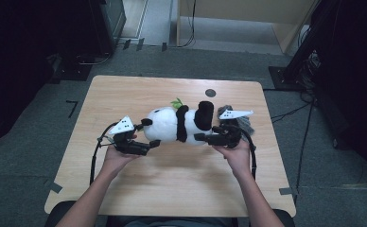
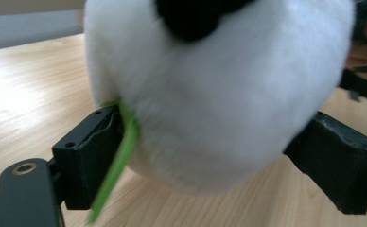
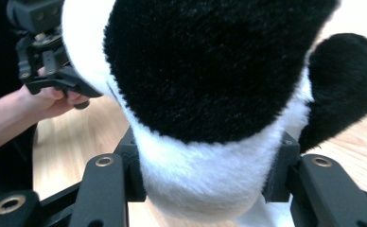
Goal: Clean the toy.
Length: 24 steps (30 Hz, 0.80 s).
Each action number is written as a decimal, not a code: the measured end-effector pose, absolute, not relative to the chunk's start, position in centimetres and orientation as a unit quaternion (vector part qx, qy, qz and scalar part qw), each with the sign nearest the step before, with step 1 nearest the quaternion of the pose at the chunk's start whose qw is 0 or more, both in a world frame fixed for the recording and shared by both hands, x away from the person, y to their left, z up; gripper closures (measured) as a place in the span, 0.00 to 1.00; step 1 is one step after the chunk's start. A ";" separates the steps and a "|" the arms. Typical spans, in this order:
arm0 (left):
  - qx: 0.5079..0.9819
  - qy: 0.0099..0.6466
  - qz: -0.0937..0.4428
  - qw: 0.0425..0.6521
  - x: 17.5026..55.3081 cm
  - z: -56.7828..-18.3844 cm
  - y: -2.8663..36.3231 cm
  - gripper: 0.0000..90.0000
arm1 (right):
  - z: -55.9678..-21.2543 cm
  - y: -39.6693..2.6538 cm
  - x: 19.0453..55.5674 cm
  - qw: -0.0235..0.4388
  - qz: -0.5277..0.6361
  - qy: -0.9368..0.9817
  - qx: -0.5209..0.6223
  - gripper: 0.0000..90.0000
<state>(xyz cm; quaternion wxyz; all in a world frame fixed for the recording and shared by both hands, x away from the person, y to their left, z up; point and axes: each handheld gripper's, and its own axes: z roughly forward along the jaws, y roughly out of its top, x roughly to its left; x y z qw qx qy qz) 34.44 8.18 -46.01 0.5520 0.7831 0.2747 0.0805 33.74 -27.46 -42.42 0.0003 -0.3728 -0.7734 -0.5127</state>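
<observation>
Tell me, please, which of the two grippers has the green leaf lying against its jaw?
The left gripper, at the panda's white head end: the green leaf runs along its jaw. The right gripper clamps only black-and-white fur.

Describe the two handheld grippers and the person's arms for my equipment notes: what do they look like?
Both the left gripper and the right gripper are black, with blocky jaws; brass-coloured rivets show on the arms in the gripper views. Each carries a pale grey three-cornered plate with small dark dots on top, and a black cable loops back past the wrist. The person's forearms are bare, with no sleeves in view.
</observation>
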 end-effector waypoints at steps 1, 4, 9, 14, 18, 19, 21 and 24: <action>0.783 0.278 0.082 0.550 34.5 -46.1 8.1 0.12 | -42.4 -27.1 33.6 -0.002 -0.508 -0.778 -0.369 0.55; 0.780 0.299 0.079 0.545 34.7 -46.3 8.0 0.14 | -42.5 -26.4 33.6 -0.002 -0.504 -0.780 -0.371 0.55; 0.775 0.321 0.076 0.538 34.6 -45.8 8.1 0.36 | -42.8 -26.1 33.8 0.003 -0.501 -0.779 -0.377 0.54; 0.762 0.342 0.081 0.545 34.4 -45.2 8.2 0.53 | -42.9 -26.4 34.0 -0.019 -0.497 -0.784 -0.372 0.38; 0.752 0.356 0.067 0.551 34.4 -45.0 8.6 0.61 | -43.3 -26.8 33.9 -0.048 -0.513 -0.782 -0.351 0.29; 0.750 0.359 0.061 0.552 34.5 -44.8 8.8 0.61 | -43.4 -26.9 33.8 -0.054 -0.514 -0.783 -0.346 0.29; 0.744 0.366 0.053 0.557 34.7 -44.6 9.3 0.62 | -43.6 -27.1 33.7 -0.063 -0.521 -0.782 -0.337 0.28; 0.733 0.382 0.040 0.561 35.2 -44.3 10.3 0.63 | -43.7 -27.3 33.6 -0.075 -0.523 -0.783 -0.329 0.30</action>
